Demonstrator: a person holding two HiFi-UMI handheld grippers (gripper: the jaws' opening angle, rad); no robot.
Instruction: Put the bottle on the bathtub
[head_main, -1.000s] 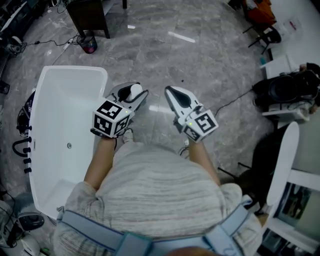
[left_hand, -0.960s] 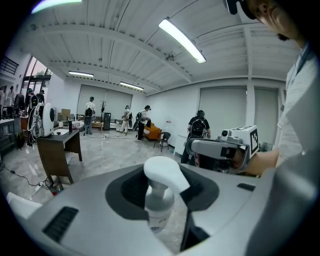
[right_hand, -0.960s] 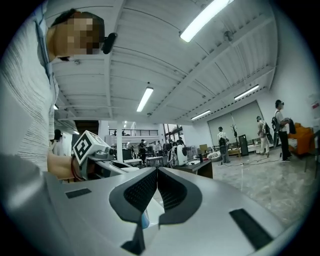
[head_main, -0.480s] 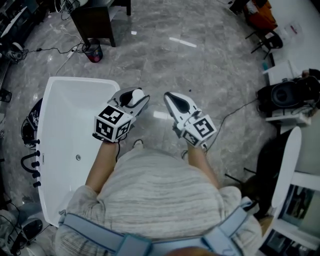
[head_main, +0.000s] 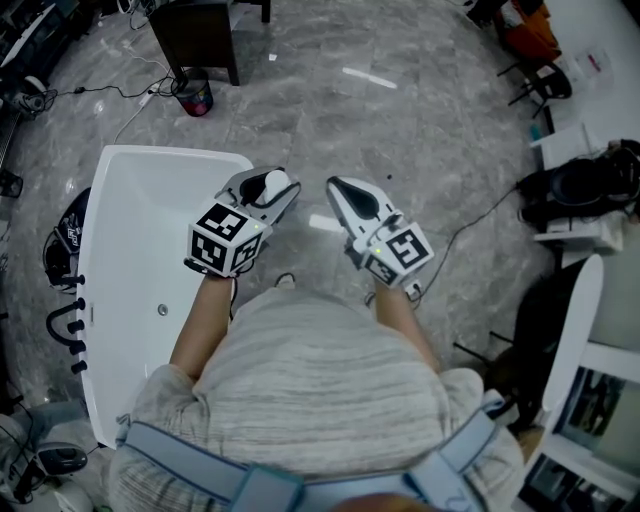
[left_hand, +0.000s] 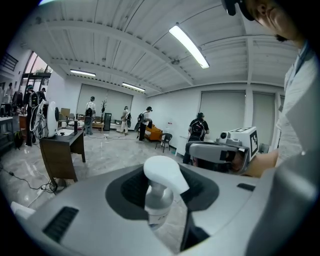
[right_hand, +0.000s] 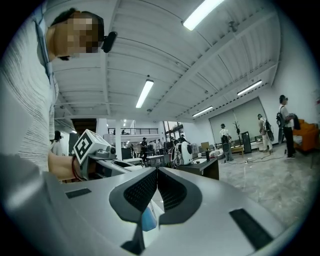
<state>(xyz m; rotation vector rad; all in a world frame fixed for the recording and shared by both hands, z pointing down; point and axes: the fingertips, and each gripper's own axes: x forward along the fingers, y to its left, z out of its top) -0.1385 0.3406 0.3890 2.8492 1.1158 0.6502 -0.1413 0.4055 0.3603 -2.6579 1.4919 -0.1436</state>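
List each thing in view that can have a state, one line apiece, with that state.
bottle: clamped below its white pump cap, cap on, not yet set down.
left hand-held gripper: shut on the bottle.
right hand-held gripper: shut, jaws together, nothing between them.
bathtub: no water visible, no bottle on it.
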